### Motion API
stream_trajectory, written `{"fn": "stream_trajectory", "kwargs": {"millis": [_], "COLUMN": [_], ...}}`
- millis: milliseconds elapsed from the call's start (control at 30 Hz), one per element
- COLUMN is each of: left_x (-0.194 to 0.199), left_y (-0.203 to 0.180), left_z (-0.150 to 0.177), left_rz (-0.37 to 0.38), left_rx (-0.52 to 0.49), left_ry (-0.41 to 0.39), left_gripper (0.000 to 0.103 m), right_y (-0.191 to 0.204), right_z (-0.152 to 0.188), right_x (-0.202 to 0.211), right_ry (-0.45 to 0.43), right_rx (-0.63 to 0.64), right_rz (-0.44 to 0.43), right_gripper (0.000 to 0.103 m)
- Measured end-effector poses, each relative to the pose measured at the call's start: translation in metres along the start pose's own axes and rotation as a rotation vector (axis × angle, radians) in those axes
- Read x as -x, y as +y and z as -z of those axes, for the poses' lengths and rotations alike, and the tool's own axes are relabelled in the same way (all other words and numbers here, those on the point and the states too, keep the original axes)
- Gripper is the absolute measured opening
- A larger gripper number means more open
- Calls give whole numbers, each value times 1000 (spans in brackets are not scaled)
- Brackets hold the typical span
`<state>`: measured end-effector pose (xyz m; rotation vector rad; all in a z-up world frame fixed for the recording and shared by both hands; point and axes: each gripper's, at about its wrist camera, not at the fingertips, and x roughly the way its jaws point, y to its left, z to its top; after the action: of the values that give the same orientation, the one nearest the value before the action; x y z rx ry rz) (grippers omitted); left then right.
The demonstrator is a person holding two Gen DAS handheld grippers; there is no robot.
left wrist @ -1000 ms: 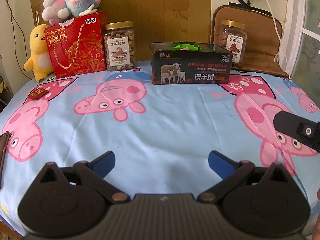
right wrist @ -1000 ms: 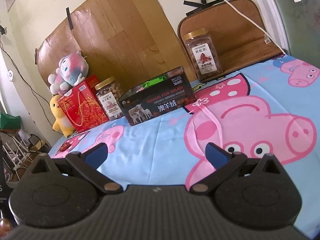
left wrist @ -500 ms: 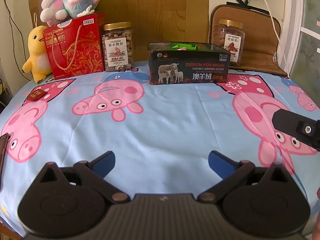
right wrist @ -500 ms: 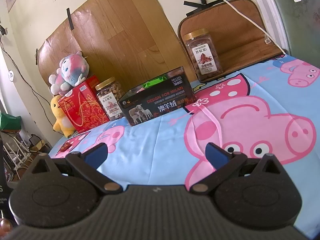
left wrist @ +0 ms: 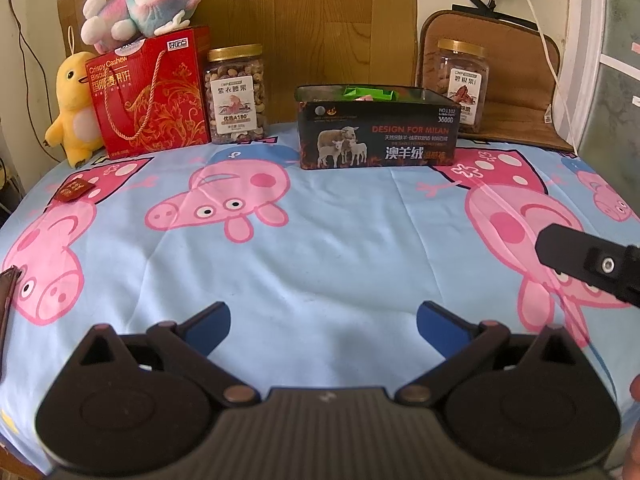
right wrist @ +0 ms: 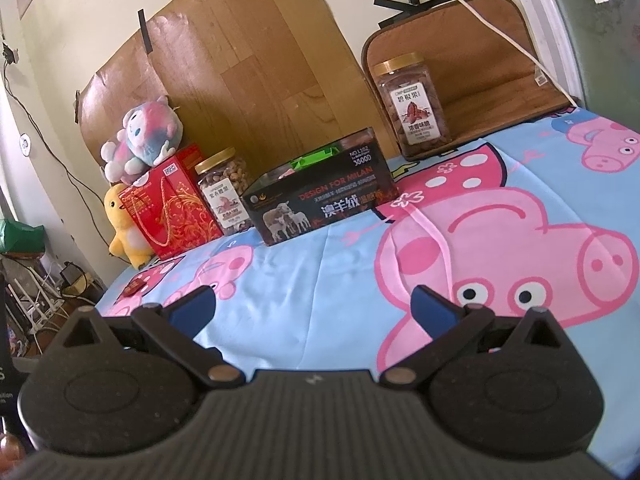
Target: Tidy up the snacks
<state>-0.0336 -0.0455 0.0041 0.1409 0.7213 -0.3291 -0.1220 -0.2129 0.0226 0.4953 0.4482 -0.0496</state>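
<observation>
A dark open box (left wrist: 378, 136) (right wrist: 320, 200) printed with sheep stands at the back middle of the table, green and pink packets showing inside. A small dark red snack packet (left wrist: 73, 191) (right wrist: 134, 287) lies on the cloth at the far left. My left gripper (left wrist: 323, 320) hangs open and empty over the near middle of the table. My right gripper (right wrist: 314, 304) is open and empty too, low over the near right. Part of the right tool's body (left wrist: 592, 262) shows at the right edge of the left wrist view.
Along the back stand a red gift bag (left wrist: 150, 94), a nut jar (left wrist: 236, 96), a second jar (left wrist: 462, 80) on a brown mat, a yellow duck plush (left wrist: 74, 110) and a pink plush (left wrist: 140, 4). A pig-print cloth (left wrist: 320, 248) covers the table. A dark object (left wrist: 8, 296) sits at the left edge.
The left wrist view has drifted slightly, so the back row sits a little higher and further left. Both grippers stay open and empty.
</observation>
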Motion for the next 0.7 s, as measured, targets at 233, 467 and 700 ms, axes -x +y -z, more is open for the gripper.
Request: {"fn": "stream_trajectory", "kwargs": {"millis": [233,467,700], "left_x": [1,4,3], "left_y": [-2,-4,-1], "left_z": [1,1,-1], "left_rz": [-26,-40,-72], "left_rx": [-11,-22,-16], "left_ry": [-21,-28,-36], "left_gripper": [103,103,103], "right_y": [0,1,2], "right_z": [0,0,0], "right_x": [0,1,2], "right_ry": [-3,-11,-13], "right_rx": [6,11,14], "right_rz": [0,4,6], "right_gripper": [103,103,103]}}
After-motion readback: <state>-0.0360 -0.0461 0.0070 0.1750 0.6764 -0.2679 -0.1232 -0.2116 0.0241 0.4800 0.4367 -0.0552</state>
